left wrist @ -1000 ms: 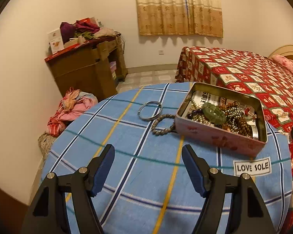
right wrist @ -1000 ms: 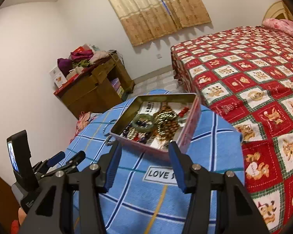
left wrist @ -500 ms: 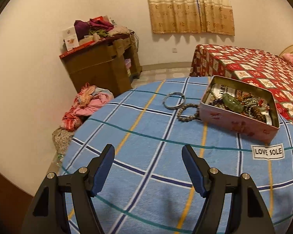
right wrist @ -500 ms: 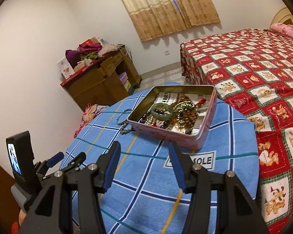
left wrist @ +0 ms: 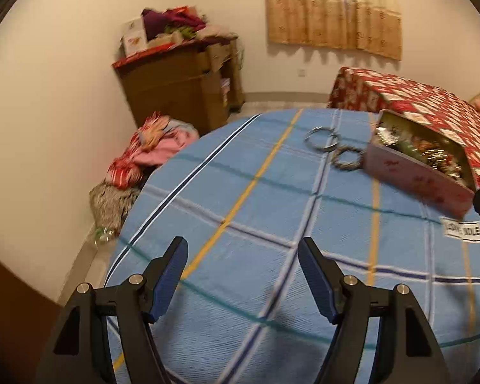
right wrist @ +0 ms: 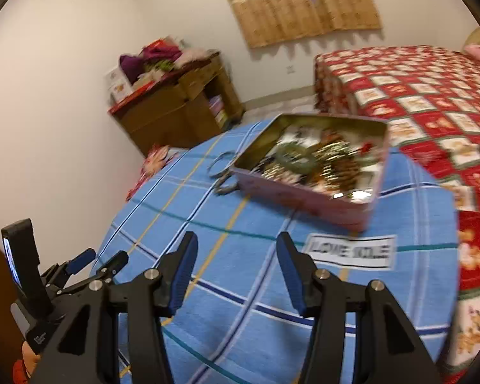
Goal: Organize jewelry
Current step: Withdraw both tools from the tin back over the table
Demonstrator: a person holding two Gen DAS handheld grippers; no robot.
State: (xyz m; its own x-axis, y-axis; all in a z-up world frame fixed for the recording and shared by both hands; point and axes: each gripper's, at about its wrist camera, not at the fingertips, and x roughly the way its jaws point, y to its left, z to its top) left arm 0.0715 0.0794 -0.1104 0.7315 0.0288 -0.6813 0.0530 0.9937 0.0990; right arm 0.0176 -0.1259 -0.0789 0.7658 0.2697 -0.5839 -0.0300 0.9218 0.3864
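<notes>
Pink tin on the bench is full of tangled jewelry, a ring and beads lie beside it, and both grippers hang apart, empty, so sorting looks barely begun.

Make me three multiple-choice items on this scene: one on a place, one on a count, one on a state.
1. The silver ring lies:
A. inside the tin
B. on the blue cloth beside the tin
C. on the bed

2. Loose pieces on the cloth outside the tin:
A. two
B. four
C. none

3. The left claw is:
A. shut on a bracelet
B. open and empty
C. shut on the tin

B: it rests on the cloth.
A: only the ring and the bead bracelet.
B: cloth shows between its fingers.
</notes>
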